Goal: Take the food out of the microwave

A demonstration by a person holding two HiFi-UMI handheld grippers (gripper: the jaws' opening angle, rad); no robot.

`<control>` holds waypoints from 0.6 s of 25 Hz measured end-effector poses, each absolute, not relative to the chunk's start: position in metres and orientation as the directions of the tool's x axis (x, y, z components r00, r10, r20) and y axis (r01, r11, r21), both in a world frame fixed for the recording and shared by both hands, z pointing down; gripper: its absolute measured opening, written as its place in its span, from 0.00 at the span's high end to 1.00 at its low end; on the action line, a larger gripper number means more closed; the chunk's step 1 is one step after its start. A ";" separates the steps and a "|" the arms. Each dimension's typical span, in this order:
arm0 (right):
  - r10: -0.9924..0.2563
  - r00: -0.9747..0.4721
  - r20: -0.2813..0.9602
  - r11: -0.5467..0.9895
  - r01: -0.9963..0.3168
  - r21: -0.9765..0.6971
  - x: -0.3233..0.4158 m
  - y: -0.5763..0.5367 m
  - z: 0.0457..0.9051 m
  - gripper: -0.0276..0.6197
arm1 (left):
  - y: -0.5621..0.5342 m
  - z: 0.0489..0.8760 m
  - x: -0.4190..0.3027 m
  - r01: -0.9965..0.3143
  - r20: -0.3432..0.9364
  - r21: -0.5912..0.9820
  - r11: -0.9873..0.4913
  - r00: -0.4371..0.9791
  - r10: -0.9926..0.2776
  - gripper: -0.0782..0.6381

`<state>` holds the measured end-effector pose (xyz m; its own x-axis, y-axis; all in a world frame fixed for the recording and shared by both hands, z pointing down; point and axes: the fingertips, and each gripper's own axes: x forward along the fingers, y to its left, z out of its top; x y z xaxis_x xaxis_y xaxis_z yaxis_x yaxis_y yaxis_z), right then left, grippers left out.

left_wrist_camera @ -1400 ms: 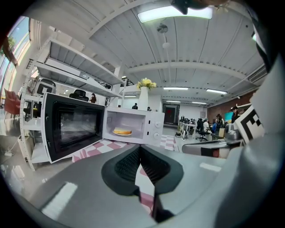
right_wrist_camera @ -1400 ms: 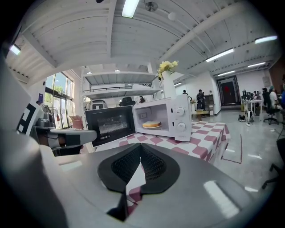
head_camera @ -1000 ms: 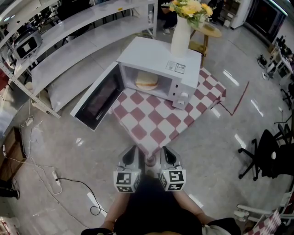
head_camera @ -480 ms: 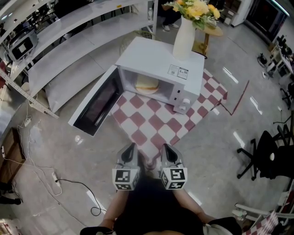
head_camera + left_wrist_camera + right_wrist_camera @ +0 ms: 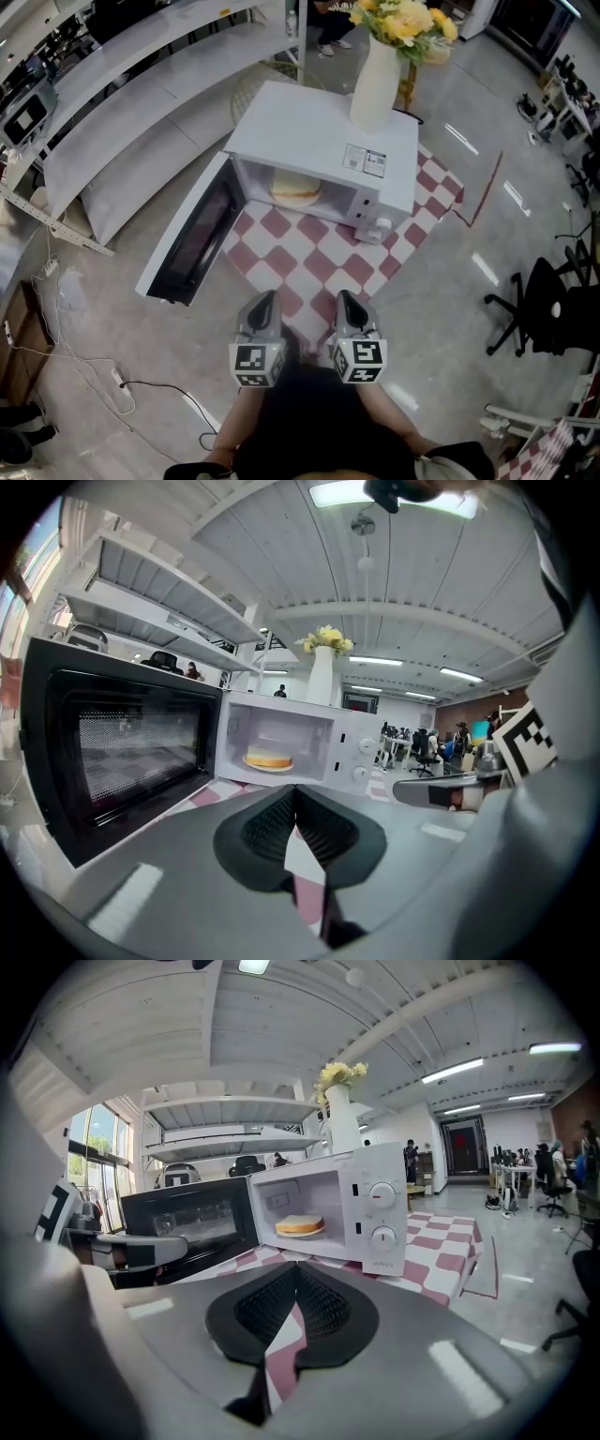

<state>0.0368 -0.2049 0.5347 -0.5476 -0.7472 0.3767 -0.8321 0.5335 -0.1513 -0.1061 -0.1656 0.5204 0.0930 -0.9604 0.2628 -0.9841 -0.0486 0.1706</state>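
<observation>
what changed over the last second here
The left gripper and right gripper have moved forward together to the near corner of the table, closer to the microwave. Nothing was taken hold of or let go: both stay shut and empty. The door stays open, the food still inside.

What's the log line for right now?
white microwave: door open; pale yellow food: inside; left gripper: shut, empty; right gripper: shut, empty

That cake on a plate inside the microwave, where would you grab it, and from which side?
By the front rim of the plate, coming in level through the open front of the microwave. The walls close off every other side, the door hangs wide to the left, and the rim juts out past the soft-looking cake, which a squeeze might crush.
</observation>
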 end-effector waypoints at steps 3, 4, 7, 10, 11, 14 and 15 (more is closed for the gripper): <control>-0.758 -0.528 0.383 0.512 -0.845 -0.151 0.033 -0.217 0.536 0.95 | -0.182 0.521 -0.113 -0.982 0.269 0.174 -0.068 0.114 -0.956 0.88; -0.762 -0.520 0.386 0.503 -0.851 -0.151 0.032 -0.222 0.536 0.95 | -0.188 0.521 -0.114 -0.982 0.271 0.175 -0.076 0.122 -0.955 0.88; -0.776 -0.495 0.390 0.477 -0.866 -0.150 0.031 -0.236 0.536 0.95 | -0.204 0.523 -0.118 -0.979 0.276 0.177 -0.103 0.150 -0.949 0.88; -0.789 -0.472 0.392 0.453 -0.879 -0.146 0.029 -0.247 0.536 0.95 | -0.219 0.524 -0.121 -0.974 0.279 0.182 -0.132 0.180 -0.943 0.88; -0.794 -0.464 0.393 0.445 -0.884 -0.145 0.029 -0.250 0.536 0.95 | -0.223 0.525 -0.122 -0.972 0.279 0.185 -0.142 0.191 -0.941 0.88; -0.807 -0.440 0.393 0.420 -0.896 -0.141 0.027 -0.260 0.536 0.95 | -0.236 0.527 -0.125 -0.968 0.279 0.192 -0.163 0.214 -0.936 0.88; -0.812 -0.433 0.393 0.413 -0.900 -0.139 0.027 -0.264 0.536 0.95 | -0.240 0.527 -0.126 -0.966 0.278 0.193 -0.170 0.220 -0.935 0.88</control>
